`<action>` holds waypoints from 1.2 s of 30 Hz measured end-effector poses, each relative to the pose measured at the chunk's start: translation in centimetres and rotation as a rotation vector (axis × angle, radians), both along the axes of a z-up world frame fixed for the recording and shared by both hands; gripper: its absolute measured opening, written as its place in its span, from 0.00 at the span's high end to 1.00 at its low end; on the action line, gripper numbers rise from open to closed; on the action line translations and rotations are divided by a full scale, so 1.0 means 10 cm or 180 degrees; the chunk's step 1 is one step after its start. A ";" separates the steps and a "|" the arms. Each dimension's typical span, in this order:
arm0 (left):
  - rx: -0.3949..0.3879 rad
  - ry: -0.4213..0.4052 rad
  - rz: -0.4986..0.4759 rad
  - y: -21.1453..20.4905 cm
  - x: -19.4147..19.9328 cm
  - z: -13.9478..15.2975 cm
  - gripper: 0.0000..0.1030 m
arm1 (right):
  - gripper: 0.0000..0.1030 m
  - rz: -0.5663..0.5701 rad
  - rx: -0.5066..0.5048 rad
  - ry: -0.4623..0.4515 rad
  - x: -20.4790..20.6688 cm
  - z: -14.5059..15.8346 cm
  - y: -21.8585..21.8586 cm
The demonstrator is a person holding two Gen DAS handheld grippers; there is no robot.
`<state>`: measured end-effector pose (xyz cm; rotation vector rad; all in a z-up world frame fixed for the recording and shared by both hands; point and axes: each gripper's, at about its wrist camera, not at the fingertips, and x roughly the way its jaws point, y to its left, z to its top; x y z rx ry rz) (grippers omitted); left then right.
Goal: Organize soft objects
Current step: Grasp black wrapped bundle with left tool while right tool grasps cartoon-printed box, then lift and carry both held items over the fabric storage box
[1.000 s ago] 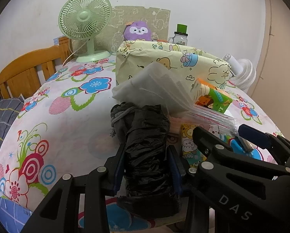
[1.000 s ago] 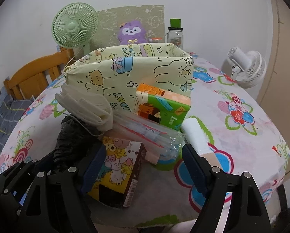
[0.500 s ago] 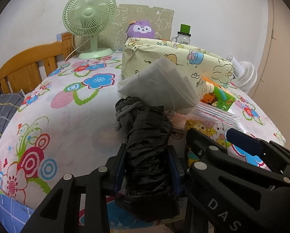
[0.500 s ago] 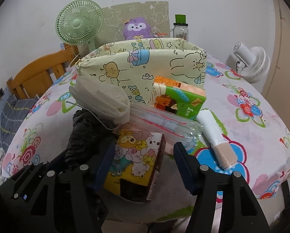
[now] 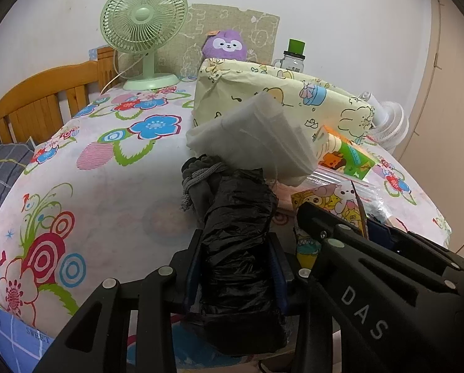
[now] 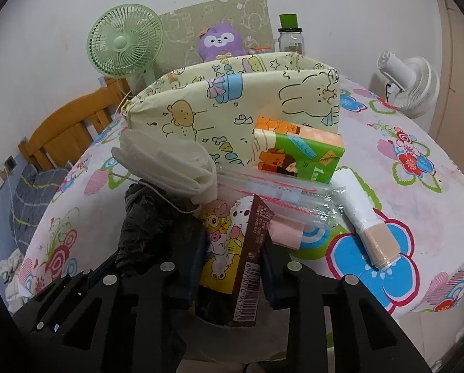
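My left gripper [image 5: 235, 261] is shut on a black plastic bag roll [image 5: 238, 230] at the table's front edge. My right gripper [image 6: 233, 267] is shut on a cartoon tissue pack [image 6: 232, 248], seen also in the left wrist view [image 5: 325, 205]. A white folded mask bundle [image 6: 169, 161] lies on the black roll. Behind stand a green-orange tissue pack [image 6: 297, 155], a clear zip bag [image 6: 278, 192] and a white roll [image 6: 365, 217]. The yellow cartoon fabric bin [image 6: 232, 105] stands open at mid-table.
A green desk fan [image 5: 143, 28], a purple plush [image 6: 221, 42] and a green-capped jar [image 6: 289, 35] stand behind the bin. A white fan [image 6: 409, 84] is at the right. A wooden bed frame [image 5: 42, 102] lies left of the flowered table [image 5: 107, 186].
My right gripper moved in and closed on the cartoon tissue pack. My left gripper kept its hold on the black roll; both views shifted slightly.
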<state>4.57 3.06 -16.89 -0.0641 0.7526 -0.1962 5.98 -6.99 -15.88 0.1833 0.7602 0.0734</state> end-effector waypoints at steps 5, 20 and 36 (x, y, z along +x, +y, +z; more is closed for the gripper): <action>0.0003 -0.0036 -0.0008 -0.05 -0.05 0.07 0.63 | 0.69 -0.0008 -0.0005 -0.0046 -0.04 0.06 -0.05; 0.0024 -0.0202 -0.0011 -0.25 -0.16 0.38 0.63 | 0.69 -0.0044 0.0009 -0.0254 -0.18 0.35 -0.22; 0.0034 -0.0362 0.0008 -0.39 -0.05 0.73 0.64 | 0.69 -0.0048 0.0008 -0.0448 -0.11 0.71 -0.39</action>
